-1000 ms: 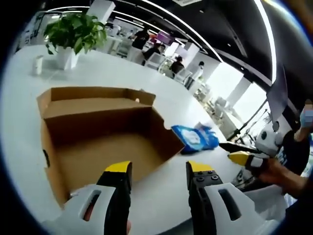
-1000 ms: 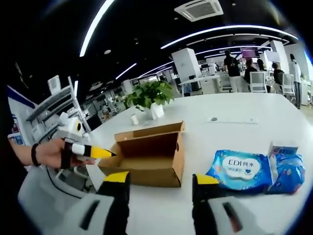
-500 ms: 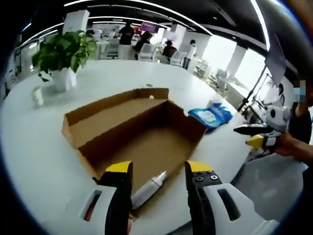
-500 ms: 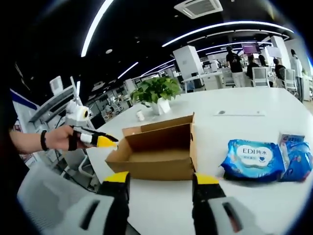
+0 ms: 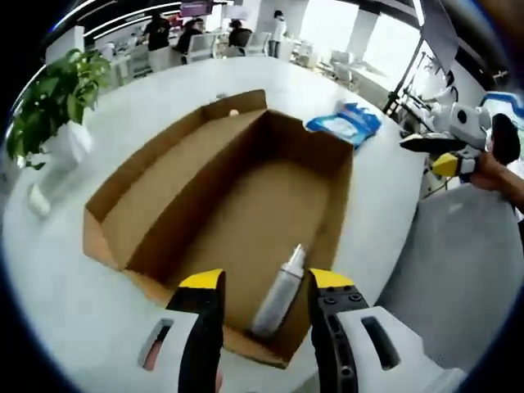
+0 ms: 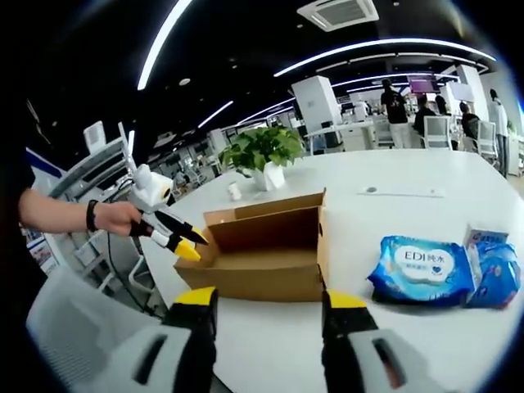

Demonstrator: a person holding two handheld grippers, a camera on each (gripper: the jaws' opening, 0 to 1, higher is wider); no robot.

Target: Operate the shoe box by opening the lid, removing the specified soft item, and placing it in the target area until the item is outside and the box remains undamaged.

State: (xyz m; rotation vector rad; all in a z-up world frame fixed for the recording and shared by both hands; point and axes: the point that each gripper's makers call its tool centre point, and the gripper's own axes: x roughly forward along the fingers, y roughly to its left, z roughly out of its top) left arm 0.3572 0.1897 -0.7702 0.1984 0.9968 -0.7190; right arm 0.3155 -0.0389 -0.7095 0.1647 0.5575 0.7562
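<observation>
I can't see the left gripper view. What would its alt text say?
An open cardboard shoe box on a white table, a silver spray bottle lying inside near the left gripper, its jaws open. Blue wipes packs lie beyond the box.

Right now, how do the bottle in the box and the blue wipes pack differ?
The bottle lies inside the open shoe box; the blue wipes pack lies outside it on the white table. The bottle is slim and silver-grey; the pack is broad, flat and printed. Neither is held by a gripper.
</observation>
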